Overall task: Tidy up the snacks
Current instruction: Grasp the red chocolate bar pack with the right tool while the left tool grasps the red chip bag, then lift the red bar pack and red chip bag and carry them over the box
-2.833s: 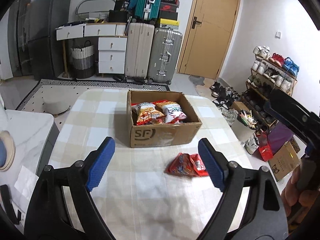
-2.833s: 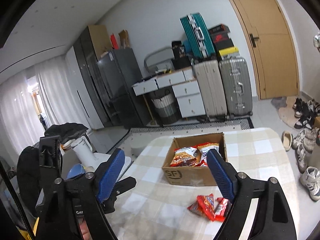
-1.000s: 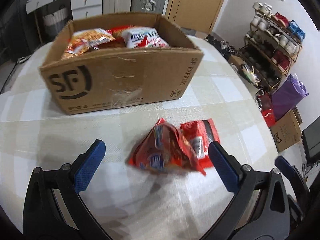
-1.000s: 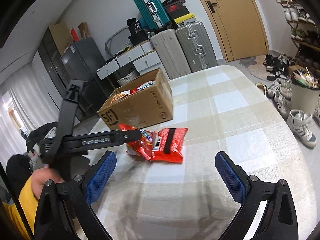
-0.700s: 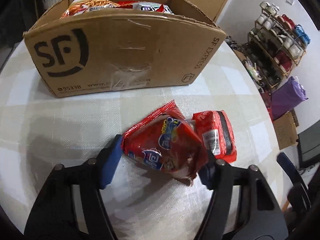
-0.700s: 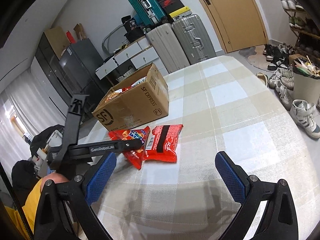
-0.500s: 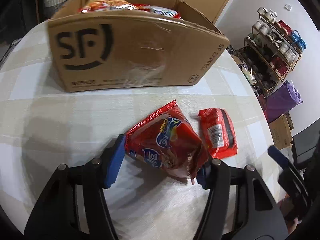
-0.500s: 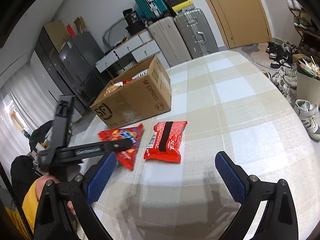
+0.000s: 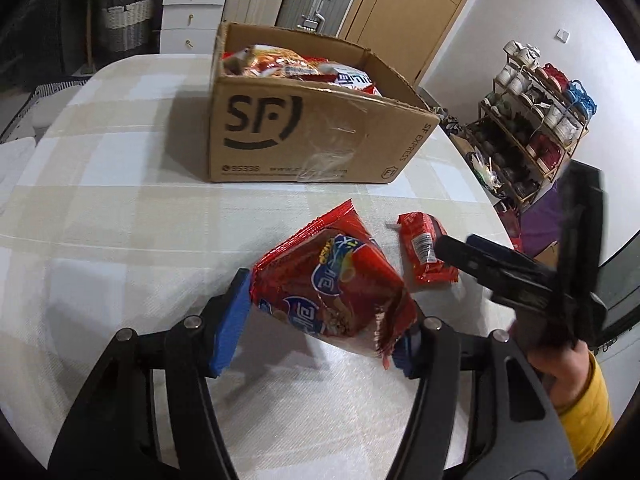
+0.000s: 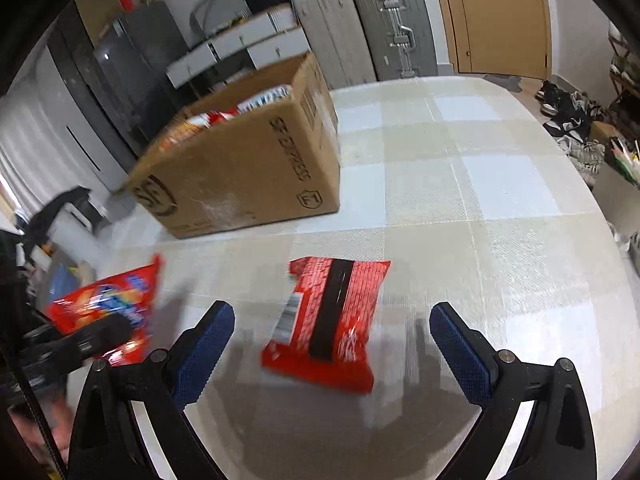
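Note:
My left gripper (image 9: 320, 332) is shut on a puffy red chip bag (image 9: 328, 284), with a blue pad pressed against each side of it. The same bag (image 10: 108, 304) shows at the left edge of the right wrist view. A flat red packet with a black stripe (image 10: 328, 320) lies on the checked tablecloth. My right gripper (image 10: 332, 344) straddles it, its jaws closing but still wide and clear of the packet. In the left wrist view that packet (image 9: 424, 252) sits just right of the bag. Behind stands an open cardboard box (image 9: 304, 136) holding several snack bags.
The table's rounded edge (image 9: 496, 216) drops off to the right, with a shoe rack (image 9: 536, 120) beyond it. Suitcases (image 10: 360, 28), white drawers (image 9: 188, 12) and a wooden door stand behind the table. A hand in a yellow sleeve (image 9: 576, 392) holds the right gripper.
My left gripper shut on the chip bag and drew it left, apart from the striped packet. My right gripper came down and forward until the striped packet lay between its jaws.

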Available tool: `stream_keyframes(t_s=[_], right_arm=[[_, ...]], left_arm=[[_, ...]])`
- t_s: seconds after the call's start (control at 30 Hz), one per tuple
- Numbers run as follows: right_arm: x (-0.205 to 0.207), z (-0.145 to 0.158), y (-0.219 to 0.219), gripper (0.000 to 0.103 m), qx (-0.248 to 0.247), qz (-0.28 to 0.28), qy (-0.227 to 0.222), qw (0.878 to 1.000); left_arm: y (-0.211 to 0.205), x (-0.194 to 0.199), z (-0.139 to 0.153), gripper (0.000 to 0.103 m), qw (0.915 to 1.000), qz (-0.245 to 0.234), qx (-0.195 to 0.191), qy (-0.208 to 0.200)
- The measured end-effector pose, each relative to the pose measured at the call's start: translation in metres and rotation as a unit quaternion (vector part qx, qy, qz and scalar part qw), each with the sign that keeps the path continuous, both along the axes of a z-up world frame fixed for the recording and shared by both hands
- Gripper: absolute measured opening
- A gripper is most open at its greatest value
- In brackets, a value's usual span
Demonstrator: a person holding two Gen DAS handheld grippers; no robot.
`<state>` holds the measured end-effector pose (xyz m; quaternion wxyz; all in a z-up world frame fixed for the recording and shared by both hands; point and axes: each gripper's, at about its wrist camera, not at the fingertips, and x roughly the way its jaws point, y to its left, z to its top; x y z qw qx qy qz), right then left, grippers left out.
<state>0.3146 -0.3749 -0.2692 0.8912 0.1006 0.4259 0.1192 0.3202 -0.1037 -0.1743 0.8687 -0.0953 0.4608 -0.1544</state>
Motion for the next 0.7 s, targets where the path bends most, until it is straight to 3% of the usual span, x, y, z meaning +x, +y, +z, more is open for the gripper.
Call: stream_keyframes(t_s=[0.07,0.2,0.27,0.33,0.4,0.7], right_arm=[[0.008,-0.006,0.005,0.086,-0.022,-0.009,0.018,1.0],[0.015,-0.009,0.022,0.081,-0.064,-0.008,0.026,0.998],[0.016,-0.01,0.029,0.072,-0.086,-0.008,0.023,0.996],[0.014,-0.01,0.037,0.054,-0.108,0.005,0.014,0.994],[0.012,-0.01,0.04,0.048,-0.119,0.012,0.012,0.993],[-0.025,0.011,0.046,0.045,-0.033,0.064,-0.018,0.997]], left_arm=[[0.0,-0.002,0.005,0.058,0.9999,0.002,0.011,-0.009],[0.016,-0.03,0.01,0.058,0.9999,0.004,-0.001,-0.016],[0.02,-0.034,0.012,0.058,0.9998,0.005,0.003,-0.02],[0.025,-0.041,0.016,0.058,0.9997,0.005,0.002,-0.025],[0.036,-0.057,0.019,0.058,0.9995,0.009,0.0,-0.03],[0.069,-0.103,0.023,0.058,0.9985,0.015,-0.006,-0.052]])
